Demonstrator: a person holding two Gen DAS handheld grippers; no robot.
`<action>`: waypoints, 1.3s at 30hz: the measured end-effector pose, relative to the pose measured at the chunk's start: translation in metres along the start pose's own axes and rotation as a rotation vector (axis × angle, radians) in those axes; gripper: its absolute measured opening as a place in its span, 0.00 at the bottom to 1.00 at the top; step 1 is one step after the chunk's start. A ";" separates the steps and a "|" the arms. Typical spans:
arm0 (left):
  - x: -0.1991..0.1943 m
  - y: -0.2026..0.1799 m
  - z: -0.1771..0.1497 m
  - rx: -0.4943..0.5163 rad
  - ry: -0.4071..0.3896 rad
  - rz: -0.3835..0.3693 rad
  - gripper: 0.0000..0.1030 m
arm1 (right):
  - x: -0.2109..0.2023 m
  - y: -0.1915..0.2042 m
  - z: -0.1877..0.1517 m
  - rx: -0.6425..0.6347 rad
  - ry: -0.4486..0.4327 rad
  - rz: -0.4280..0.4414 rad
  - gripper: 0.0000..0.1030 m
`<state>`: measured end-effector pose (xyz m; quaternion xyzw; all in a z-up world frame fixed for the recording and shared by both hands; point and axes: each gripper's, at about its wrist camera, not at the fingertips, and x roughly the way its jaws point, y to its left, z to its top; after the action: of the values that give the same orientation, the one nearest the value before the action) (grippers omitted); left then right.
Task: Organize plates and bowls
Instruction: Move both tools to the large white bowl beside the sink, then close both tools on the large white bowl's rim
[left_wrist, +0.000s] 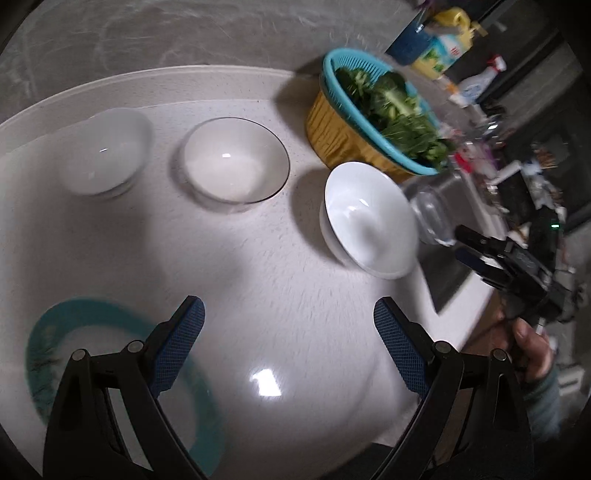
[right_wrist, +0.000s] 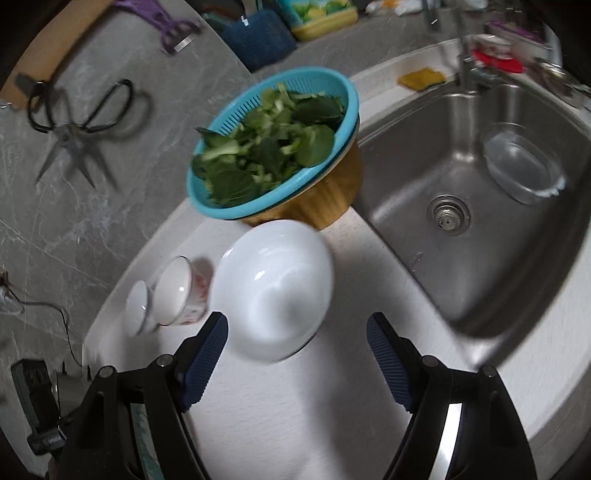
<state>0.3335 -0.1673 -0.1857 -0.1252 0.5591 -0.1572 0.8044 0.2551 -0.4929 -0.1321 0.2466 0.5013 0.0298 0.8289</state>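
Three bowls stand in a row on the white counter (left_wrist: 258, 280): a white bowl (left_wrist: 107, 155) at the left, a glass bowl (left_wrist: 232, 162) in the middle, and a larger white bowl (left_wrist: 369, 218) (right_wrist: 273, 295) at the right. A teal-rimmed plate (left_wrist: 55, 332) lies under my left gripper (left_wrist: 288, 332), which is open and empty. My right gripper (right_wrist: 297, 343) (left_wrist: 476, 251) is open too, just short of the larger white bowl and not touching it. Two small bowls, one red-patterned (right_wrist: 181, 291) and one white (right_wrist: 138, 306), sit left of it.
A blue colander of greens (right_wrist: 273, 140) (left_wrist: 388, 110) sits on a yellow bowl behind the bowls. A steel sink (right_wrist: 461, 258) at the right holds a glass container (right_wrist: 524, 162). Scissors (right_wrist: 74, 125) hang on the wall. A person's hand (left_wrist: 532, 350) holds the right gripper.
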 end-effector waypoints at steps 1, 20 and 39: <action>0.012 -0.008 0.004 -0.009 0.004 0.029 0.91 | 0.005 -0.007 0.004 0.000 0.015 0.008 0.77; 0.130 -0.052 0.051 -0.067 0.110 0.119 0.89 | 0.080 -0.031 0.039 -0.117 0.230 0.081 0.77; 0.168 -0.053 0.065 -0.029 0.169 0.121 0.16 | 0.125 -0.018 0.043 -0.188 0.311 0.065 0.11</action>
<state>0.4437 -0.2808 -0.2879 -0.0893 0.6338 -0.1101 0.7604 0.3503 -0.4879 -0.2254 0.1767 0.6103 0.1410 0.7593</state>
